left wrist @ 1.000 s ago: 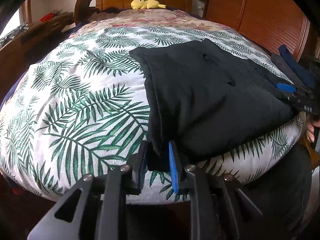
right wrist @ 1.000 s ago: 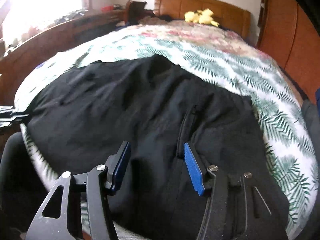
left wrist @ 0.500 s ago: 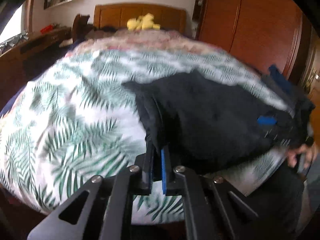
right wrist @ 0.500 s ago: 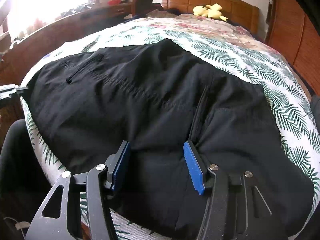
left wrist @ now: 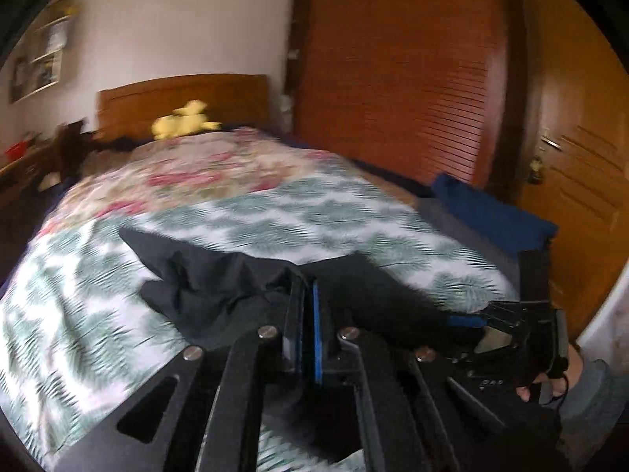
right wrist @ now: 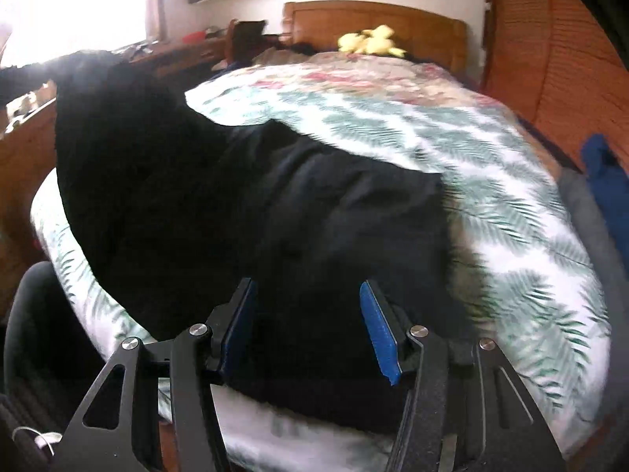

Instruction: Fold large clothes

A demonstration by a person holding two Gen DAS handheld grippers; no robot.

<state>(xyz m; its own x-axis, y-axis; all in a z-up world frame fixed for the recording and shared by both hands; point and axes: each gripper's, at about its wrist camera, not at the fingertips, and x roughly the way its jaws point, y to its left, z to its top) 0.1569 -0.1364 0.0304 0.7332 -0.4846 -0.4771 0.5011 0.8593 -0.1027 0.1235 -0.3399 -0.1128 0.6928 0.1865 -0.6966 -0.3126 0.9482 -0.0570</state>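
A black garment (right wrist: 243, 204) lies at the near end of a bed with a palm-leaf cover (right wrist: 511, 212). My left gripper (left wrist: 308, 306) is shut on its left edge and holds it lifted, so the cloth (left wrist: 204, 287) rises and bunches above the bed. In the right wrist view that lifted side stands tall at the left (right wrist: 110, 118). My right gripper (right wrist: 306, 322) is open, its blue pads on either side of the garment's near edge; it shows in the left wrist view (left wrist: 511, 322) too, held by a hand.
A folded blue cloth (left wrist: 491, 212) and a grey one lie on the bed's right side. A yellow soft toy (right wrist: 369, 45) sits by the wooden headboard. A wooden wardrobe (left wrist: 393, 78) and a door (left wrist: 582, 157) stand on the right, low wooden furniture (right wrist: 27, 149) on the left.
My left gripper closed on the garment's edge and lifted it up and toward the right, bunching the cloth. My right gripper stayed open over the near edge.
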